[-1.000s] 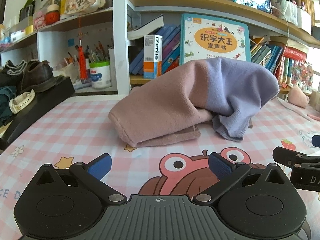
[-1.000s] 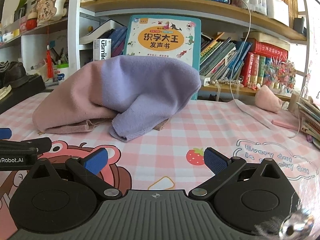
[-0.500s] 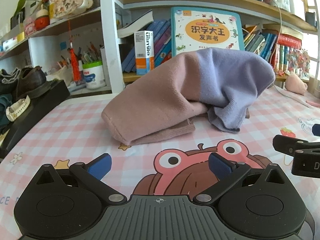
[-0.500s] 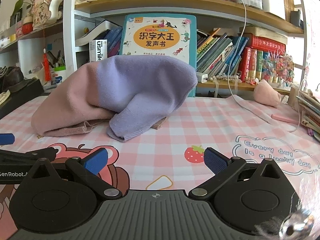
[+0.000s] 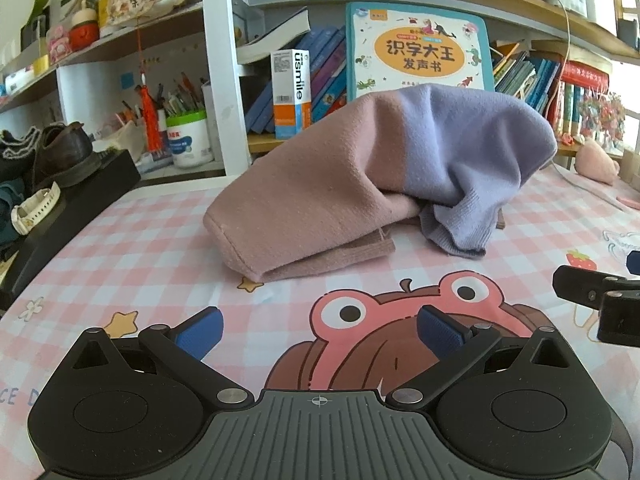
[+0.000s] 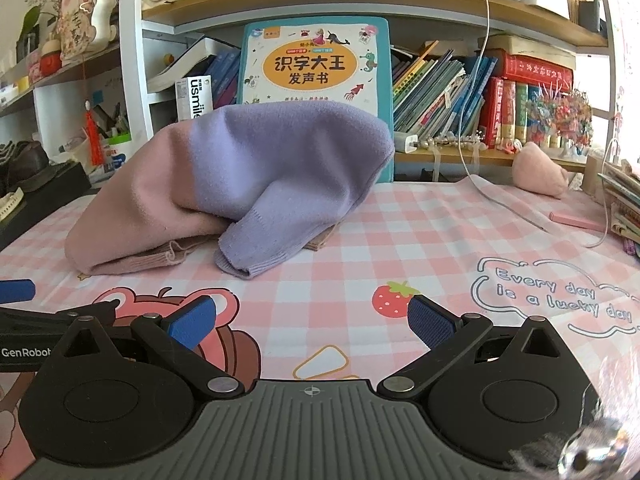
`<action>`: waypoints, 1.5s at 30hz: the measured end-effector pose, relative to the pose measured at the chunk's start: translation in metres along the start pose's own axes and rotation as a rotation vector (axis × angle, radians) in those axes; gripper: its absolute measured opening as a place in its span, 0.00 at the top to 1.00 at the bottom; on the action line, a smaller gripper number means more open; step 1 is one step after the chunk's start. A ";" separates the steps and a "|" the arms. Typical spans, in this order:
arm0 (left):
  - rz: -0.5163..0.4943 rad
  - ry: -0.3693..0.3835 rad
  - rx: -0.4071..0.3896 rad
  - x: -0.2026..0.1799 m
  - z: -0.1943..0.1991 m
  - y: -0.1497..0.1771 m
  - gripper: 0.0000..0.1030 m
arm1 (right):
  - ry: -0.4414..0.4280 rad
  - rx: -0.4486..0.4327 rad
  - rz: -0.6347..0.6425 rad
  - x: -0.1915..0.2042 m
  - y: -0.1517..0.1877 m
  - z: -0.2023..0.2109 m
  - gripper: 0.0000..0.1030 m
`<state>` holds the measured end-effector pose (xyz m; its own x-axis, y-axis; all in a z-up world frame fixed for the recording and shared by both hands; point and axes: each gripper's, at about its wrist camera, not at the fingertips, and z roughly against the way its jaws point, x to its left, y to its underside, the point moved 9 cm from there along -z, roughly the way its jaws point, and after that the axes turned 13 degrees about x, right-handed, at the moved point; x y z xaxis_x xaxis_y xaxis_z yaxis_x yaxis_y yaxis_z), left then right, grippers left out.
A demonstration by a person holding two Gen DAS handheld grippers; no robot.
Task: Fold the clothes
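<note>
Both grippers, left (image 5: 318, 330) and right (image 6: 311, 322), spread wide and holding nothing, have edged closer to the rumpled pink-and-purple sweater (image 5: 372, 176) heaped mid-tablecloth (image 6: 400, 240), so folding has yet to begin.

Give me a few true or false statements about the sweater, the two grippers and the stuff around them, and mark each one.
1. The sweater is pink and purple. True.
2. The left gripper is shut on the sweater. False: it is open, short of it.
3. The right gripper is open and empty. True.
4. The sweater lies flat and spread out. False: it sits bunched in a heap.
5. A children's book stands behind the sweater. True.
</note>
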<state>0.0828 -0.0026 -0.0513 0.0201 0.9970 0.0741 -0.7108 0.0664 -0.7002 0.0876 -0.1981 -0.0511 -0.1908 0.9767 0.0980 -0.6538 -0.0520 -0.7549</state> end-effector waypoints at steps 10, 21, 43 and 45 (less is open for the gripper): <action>0.008 -0.020 -0.013 0.002 0.003 -0.001 0.00 | -0.032 0.006 -0.104 -0.056 -0.042 -0.023 0.00; 0.001 -0.026 0.013 0.001 -0.002 0.000 0.00 | -0.187 -0.014 -0.362 -0.121 -0.088 -0.080 0.17; -0.187 -0.114 -0.020 -0.030 0.003 0.001 0.00 | -0.441 -0.115 -0.272 -0.076 -0.084 -0.050 0.83; -0.180 -0.110 -0.010 -0.029 0.001 0.001 0.00 | -0.416 -0.100 -0.306 -0.084 -0.083 -0.059 0.39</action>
<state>0.0809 -0.0315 -0.0532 0.0694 0.9589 0.2753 -0.6954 0.2444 -0.6758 0.2008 -0.2632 -0.0349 -0.2900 0.7775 0.5581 -0.6561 0.2630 -0.7074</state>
